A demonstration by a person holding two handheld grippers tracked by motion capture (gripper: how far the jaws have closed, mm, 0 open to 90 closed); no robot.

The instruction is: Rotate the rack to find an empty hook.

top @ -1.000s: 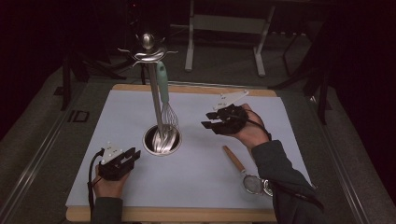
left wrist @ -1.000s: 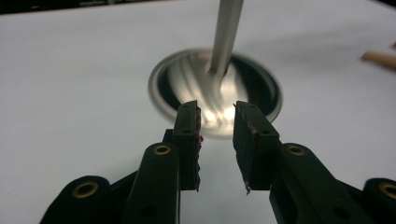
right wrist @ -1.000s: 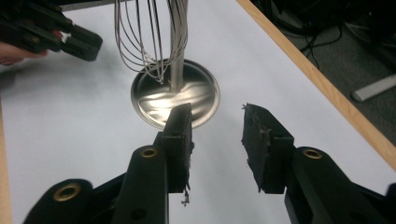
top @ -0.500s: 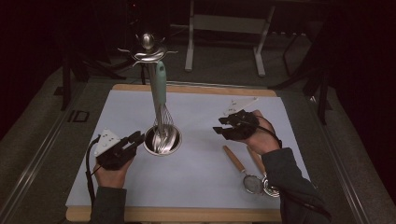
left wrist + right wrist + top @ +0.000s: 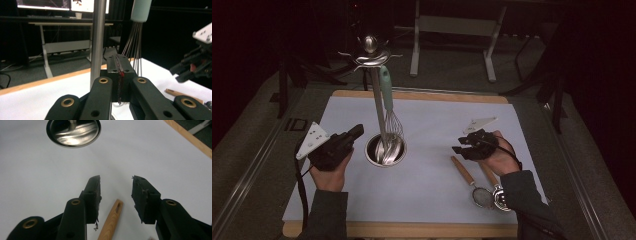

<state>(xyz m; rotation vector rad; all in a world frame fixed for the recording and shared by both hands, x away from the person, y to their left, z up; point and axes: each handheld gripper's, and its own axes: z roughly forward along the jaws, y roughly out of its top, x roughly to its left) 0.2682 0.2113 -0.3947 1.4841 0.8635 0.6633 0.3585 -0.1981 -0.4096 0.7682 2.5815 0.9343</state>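
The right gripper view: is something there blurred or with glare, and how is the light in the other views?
Right gripper view: the steel base shows streaky glare; the wooden handle between the open right tool is soft. High view: the white mat is lit, the surroundings dark. Left gripper view: the shut left tool is sharp, the background dim.

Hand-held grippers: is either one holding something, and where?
Nothing. The left hand-held gripper is shut on air; the right hand-held gripper hangs open above a wooden handle.

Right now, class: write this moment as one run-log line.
left tongs: shut, empty, beside stand pole | right tongs: open above wooden handle | whisk: hanging on stand
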